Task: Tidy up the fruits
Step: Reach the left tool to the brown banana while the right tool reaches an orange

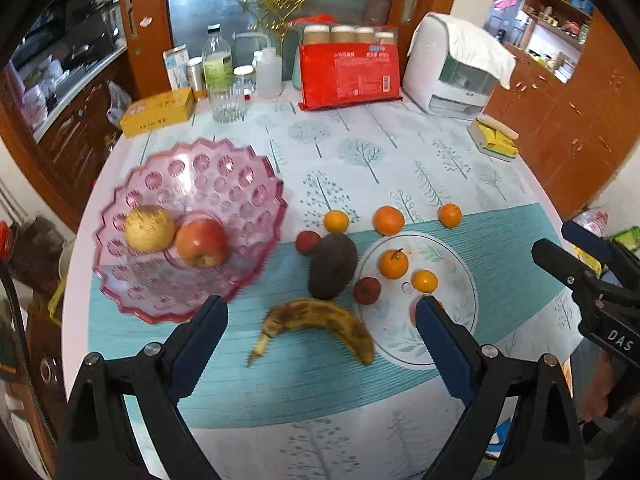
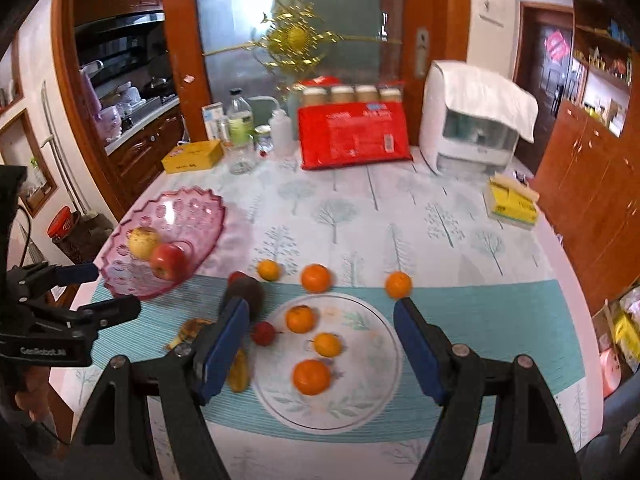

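Tree-print tablecloth (image 1: 360, 152): both grippers spread, empty; banana (image 1: 320, 320) under left gripper (image 1: 320, 316), white plate (image 2: 360, 412) under right gripper (image 2: 320, 328).

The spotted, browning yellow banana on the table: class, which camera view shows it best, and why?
The left wrist view. There the spotted, browning yellow banana lies whole and unobstructed on the teal striped tablecloth. In the right wrist view, a blue-padded finger of the right gripper hides its middle, leaving only its two ends.
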The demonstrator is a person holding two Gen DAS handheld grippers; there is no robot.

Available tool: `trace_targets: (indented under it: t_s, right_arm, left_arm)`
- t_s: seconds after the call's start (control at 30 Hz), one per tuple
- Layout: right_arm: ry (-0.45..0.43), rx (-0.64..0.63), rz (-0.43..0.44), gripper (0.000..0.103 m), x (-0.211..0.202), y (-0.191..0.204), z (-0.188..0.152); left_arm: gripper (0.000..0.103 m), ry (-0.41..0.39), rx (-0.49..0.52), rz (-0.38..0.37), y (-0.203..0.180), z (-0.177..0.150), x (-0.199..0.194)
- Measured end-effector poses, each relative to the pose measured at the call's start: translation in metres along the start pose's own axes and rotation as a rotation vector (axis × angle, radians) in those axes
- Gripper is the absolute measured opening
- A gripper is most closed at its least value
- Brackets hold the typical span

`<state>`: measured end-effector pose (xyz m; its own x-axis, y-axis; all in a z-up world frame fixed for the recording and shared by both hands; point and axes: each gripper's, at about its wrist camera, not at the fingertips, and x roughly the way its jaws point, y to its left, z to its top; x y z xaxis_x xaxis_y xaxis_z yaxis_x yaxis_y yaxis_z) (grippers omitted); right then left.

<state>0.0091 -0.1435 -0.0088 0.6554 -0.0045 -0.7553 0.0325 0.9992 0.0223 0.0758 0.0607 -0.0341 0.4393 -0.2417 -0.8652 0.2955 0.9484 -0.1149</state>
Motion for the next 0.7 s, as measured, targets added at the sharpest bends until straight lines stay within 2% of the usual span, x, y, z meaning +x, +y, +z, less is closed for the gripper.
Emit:
trace_targets:
  t_s: [0.13, 0.33, 0.5, 0.7]
  right_arm:
    - [0.061, -0.010, 0.035, 0.076, 0.026, -0.023, -0.008]
    - [0.159, -0.069, 0.103, 0.076, 0.067, -0.031, -0.028]
    - [0.226, -0.131, 0.159, 0.075, 0.099, -0.022, -0.045]
    - [0.288, -0.184, 0.210, 0.074, 0.125, -0.007, -0.061]
  left_arm:
    - [0.094, 0.039, -0.047, 0.022, -0.020, -0.007, 0.018]
    - [0.094, 0.081, -0.144, 0.089, -0.029, -0.025, 0.046]
    - [0.094, 0.109, -0.248, 0.138, -0.021, -0.037, 0.072]
    - [0.094, 0.130, -0.429, 0.214, 0.001, -0.045, 0.107]
